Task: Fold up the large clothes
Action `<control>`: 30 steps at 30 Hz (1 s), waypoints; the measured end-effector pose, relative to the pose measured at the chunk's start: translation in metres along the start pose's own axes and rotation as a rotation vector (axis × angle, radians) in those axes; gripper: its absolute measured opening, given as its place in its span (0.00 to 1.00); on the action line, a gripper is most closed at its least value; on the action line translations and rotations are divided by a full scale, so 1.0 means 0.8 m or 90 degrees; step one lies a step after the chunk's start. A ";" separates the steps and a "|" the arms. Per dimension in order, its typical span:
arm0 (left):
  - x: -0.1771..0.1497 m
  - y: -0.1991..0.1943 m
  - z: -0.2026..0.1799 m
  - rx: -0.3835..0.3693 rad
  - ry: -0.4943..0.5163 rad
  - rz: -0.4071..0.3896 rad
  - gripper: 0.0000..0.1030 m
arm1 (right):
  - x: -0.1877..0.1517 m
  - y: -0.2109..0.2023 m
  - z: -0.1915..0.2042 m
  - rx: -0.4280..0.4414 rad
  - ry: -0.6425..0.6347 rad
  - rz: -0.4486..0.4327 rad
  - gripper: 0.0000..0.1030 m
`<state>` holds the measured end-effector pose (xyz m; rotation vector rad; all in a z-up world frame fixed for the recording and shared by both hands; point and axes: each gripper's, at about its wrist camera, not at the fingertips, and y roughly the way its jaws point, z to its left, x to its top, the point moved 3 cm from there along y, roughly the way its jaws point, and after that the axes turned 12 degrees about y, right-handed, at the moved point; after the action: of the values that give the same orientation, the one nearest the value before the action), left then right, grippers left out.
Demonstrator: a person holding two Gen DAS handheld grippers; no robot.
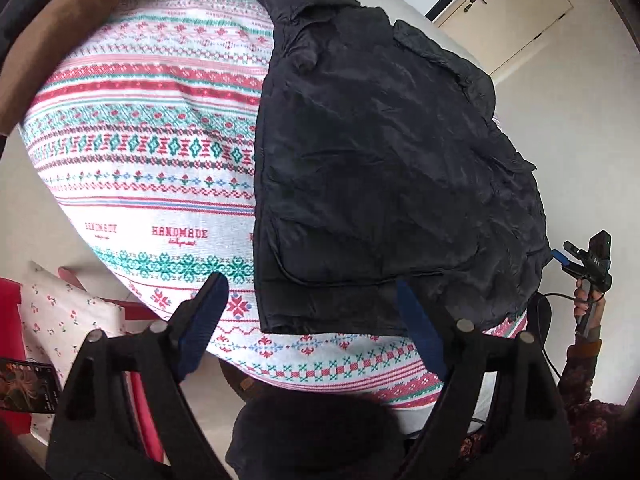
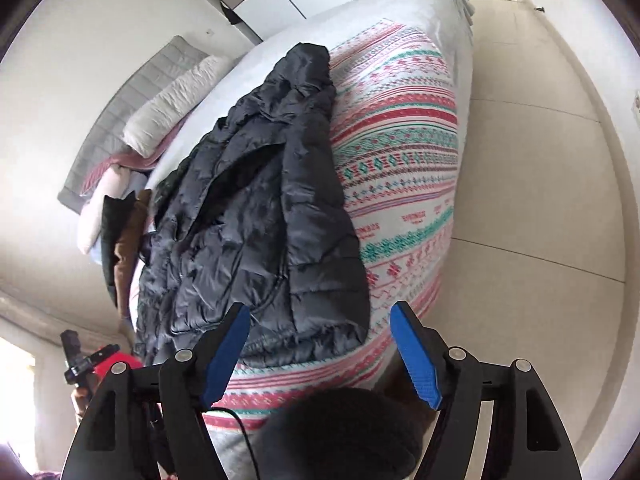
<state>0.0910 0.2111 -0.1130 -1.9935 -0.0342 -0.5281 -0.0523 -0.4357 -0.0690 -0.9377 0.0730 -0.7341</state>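
A dark navy puffer jacket [image 1: 380, 168] lies folded lengthwise on a bed with a red, green and white patterned blanket [image 1: 152, 152]. My left gripper [image 1: 308, 292] is open and empty, held just above the jacket's near hem. In the right wrist view the jacket [image 2: 256, 216] lies along the bed with one half folded over the other. My right gripper [image 2: 320, 320] is open and empty above the jacket's near end. The right gripper also shows in the left wrist view [image 1: 576, 258] at the jacket's right edge.
Brown clothing [image 1: 68, 8] lies at the bed's far left corner. A floral pillow [image 1: 60, 320] and a red item sit on the floor at the left. Pillows [image 2: 176, 100] and a stack of folded clothes [image 2: 120, 220] lie by the headboard. Tiled floor [image 2: 540, 200] surrounds the bed.
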 end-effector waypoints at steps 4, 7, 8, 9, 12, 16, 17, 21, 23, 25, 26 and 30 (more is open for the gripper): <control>-0.003 0.054 -0.001 -0.039 -0.045 0.040 0.78 | 0.012 0.077 -0.012 -0.022 0.048 0.075 0.72; -0.007 0.045 -0.032 -0.126 -0.035 0.037 0.32 | -0.005 0.115 0.002 0.039 0.088 0.147 0.49; -0.008 0.040 -0.037 -0.131 -0.041 0.035 0.10 | -0.010 0.118 0.018 0.063 0.070 0.158 0.27; -0.008 0.031 -0.040 -0.103 -0.043 0.024 0.08 | -0.013 0.116 0.035 0.067 0.046 0.151 0.16; -0.008 -0.020 -0.037 -0.069 -0.082 -0.052 0.03 | -0.004 0.095 0.072 0.058 0.005 0.098 0.09; -0.036 -0.060 -0.045 0.002 -0.058 -0.038 0.03 | 0.020 0.051 0.073 0.009 -0.009 0.016 0.08; -0.048 -0.055 -0.048 0.065 -0.028 0.001 0.03 | 0.024 0.051 0.062 -0.040 -0.002 0.016 0.08; -0.085 -0.034 -0.042 0.169 0.010 0.102 0.06 | 0.023 0.079 0.019 -0.250 0.017 0.052 0.30; -0.082 -0.047 -0.037 0.186 0.006 0.075 0.40 | 0.022 0.071 0.021 -0.246 0.026 0.034 0.34; -0.063 -0.065 -0.032 0.186 0.003 0.024 0.64 | 0.025 0.055 0.031 -0.217 0.030 -0.002 0.44; -0.049 -0.070 -0.036 0.181 0.014 0.002 0.65 | 0.027 0.046 0.041 -0.213 0.023 -0.021 0.53; 0.030 -0.061 -0.053 0.170 0.092 -0.060 0.65 | 0.033 0.035 0.091 -0.211 -0.037 -0.050 0.62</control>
<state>0.0858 0.1929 -0.0466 -1.6961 -0.1052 -0.6908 0.0090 -0.3897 -0.0389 -1.2827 0.1092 -0.7806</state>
